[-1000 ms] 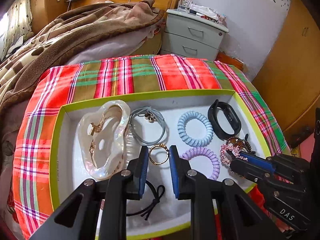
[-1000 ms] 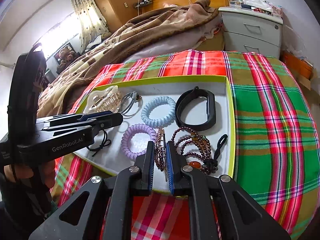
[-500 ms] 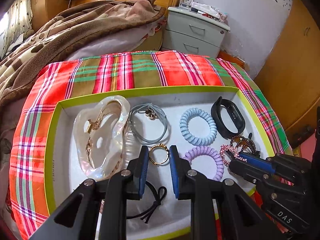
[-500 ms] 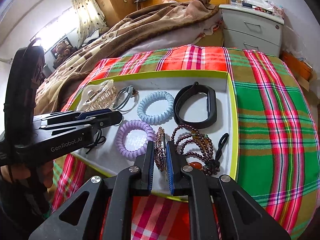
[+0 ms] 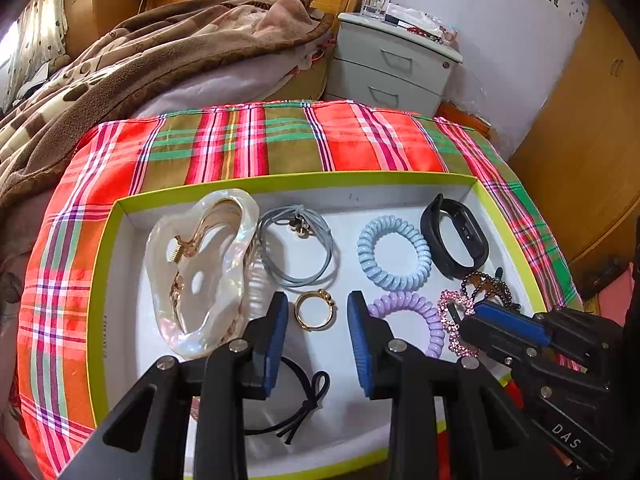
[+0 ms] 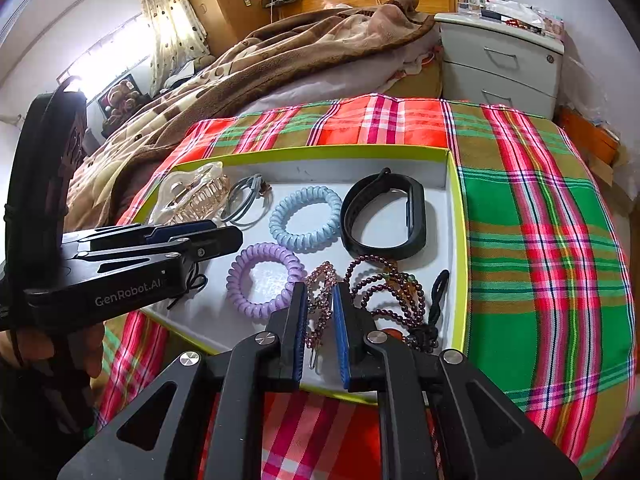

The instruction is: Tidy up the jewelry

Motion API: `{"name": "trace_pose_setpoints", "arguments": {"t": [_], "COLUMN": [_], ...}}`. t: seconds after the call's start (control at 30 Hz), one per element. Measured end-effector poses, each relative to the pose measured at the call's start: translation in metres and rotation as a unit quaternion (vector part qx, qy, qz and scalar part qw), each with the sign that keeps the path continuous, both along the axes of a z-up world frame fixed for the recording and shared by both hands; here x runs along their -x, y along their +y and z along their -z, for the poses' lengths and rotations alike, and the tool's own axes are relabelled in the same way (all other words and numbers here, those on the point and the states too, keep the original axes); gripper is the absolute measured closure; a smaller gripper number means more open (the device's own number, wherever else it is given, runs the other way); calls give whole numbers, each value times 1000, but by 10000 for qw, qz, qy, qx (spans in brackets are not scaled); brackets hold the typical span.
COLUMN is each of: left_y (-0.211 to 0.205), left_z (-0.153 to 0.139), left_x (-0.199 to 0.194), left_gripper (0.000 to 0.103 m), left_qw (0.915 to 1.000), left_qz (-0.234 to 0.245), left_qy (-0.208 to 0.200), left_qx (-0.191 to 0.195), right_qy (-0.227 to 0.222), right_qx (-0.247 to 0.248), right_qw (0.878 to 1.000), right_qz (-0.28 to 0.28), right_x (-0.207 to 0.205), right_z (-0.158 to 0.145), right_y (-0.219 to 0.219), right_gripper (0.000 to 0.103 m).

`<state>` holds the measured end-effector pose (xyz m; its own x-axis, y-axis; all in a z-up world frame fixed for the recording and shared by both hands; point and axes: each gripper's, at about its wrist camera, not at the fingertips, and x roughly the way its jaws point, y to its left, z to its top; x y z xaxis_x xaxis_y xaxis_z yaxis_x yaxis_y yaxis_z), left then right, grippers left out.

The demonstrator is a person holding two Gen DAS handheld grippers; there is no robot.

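A white tray with a lime-green rim [image 5: 280,182] lies on a plaid cloth and holds the jewelry. My left gripper [image 5: 317,298] hangs just over the tray, its jaws opening. A gold ring [image 5: 316,311] lies flat on the tray floor between the blue pads, touching neither. My right gripper [image 6: 321,288] is at the tray's near right corner, its jaws also opening. A pink rhinestone hair clip [image 6: 320,312] rests on the tray between its pads, which stand just off it. The left gripper [image 6: 224,232] shows from the side in the right wrist view.
Also in the tray are a pearly claw clip [image 5: 200,272], a grey hair tie [image 5: 296,252], blue [image 5: 394,252] and purple [image 5: 412,312] coil ties, a black wristband [image 5: 456,236], a black hair tie [image 5: 304,404] and a dark bead bracelet [image 6: 384,284]. Behind are a blanket-covered bed [image 5: 160,60] and a nightstand [image 5: 392,68].
The left jaws have spread well apart around the gold ring, which now lies free. The right jaws have widened a little around the pink clip. Neither hand has shifted.
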<state>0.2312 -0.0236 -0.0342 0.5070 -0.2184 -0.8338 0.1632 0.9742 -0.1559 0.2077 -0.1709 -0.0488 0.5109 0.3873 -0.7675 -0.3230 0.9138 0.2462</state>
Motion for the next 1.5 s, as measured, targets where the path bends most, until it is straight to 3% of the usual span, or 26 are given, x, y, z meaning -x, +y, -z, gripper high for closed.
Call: {"name": "trace_pose_setpoints", "arguments": {"t": [0.2, 0.27, 0.33, 0.7, 0.97, 1.2, 1.5], "left_y": [2, 2, 2, 6, 5, 3, -1], "left_z": [-4, -7, -11, -38, -42, -43, -43], "left_x": [3, 6, 10, 57, 97, 121, 136], "left_gripper": [70, 67, 66, 55, 55, 55, 55], "left_qw": [9999, 9999, 9998, 9966, 9891, 9856, 9872], "left_qz": [-72, -77, -82, -433, -831, -944, -831], "left_qy": [-79, -85, -164, -679, -1005, -1155, -1172], "left_qx": [78, 82, 69, -186, -691, -793, -692], "right_qy": [-86, -127, -191, -670, -1065, -1107, -1184], "right_qx": [6, -10, -14, 154, 438, 353, 342], "right_qw": [9999, 9999, 9997, 9962, 9897, 9886, 9875], "right_qz": [79, 100, 135, 533, 852, 953, 978], "right_x": [5, 7, 11, 45, 76, 90, 103], "right_z": [-4, -7, -10, -32, -45, -47, -50], "right_y": [-2, -4, -5, -7, -2, -2, 1], "right_gripper": [83, 70, 67, 62, 62, 62, 62]}}
